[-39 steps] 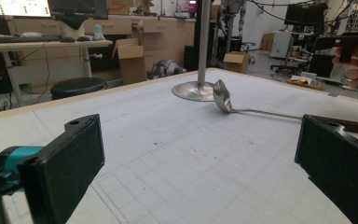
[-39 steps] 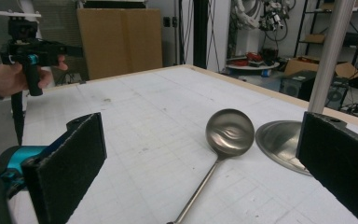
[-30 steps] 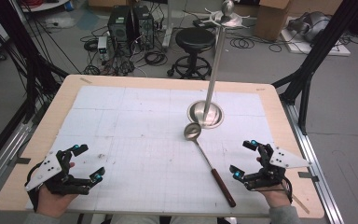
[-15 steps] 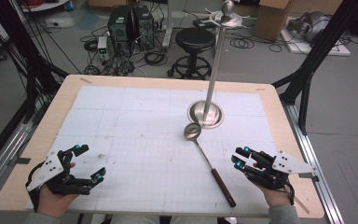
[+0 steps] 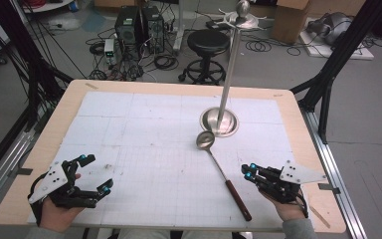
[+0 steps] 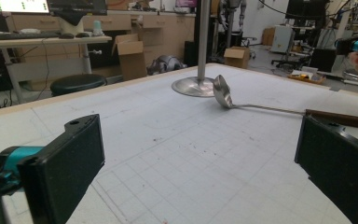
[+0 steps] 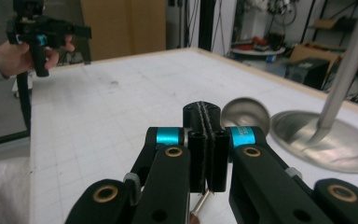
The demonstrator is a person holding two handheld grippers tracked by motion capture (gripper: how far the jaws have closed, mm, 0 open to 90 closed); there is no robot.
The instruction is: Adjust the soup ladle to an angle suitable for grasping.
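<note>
A metal ladle with a dark wooden grip lies on the white gridded mat, its bowl next to the round base of a tall steel stand. My right gripper hovers just right of the ladle's handle, pointing left. Its jaws have just been closing and now stand shut with nothing between them. The ladle bowl shows beyond its tips. My left gripper rests at the front left corner, wide open and empty.
The stand's pole rises to a hook ring above the table's back half. The wooden table rim frames the mat. A stool, computers and cables sit on the floor behind. A black frame leg stands at the right.
My right gripper's jaws went from wide open to shut, and it edged slightly left toward the ladle handle. The left gripper and the ladle stayed put.
</note>
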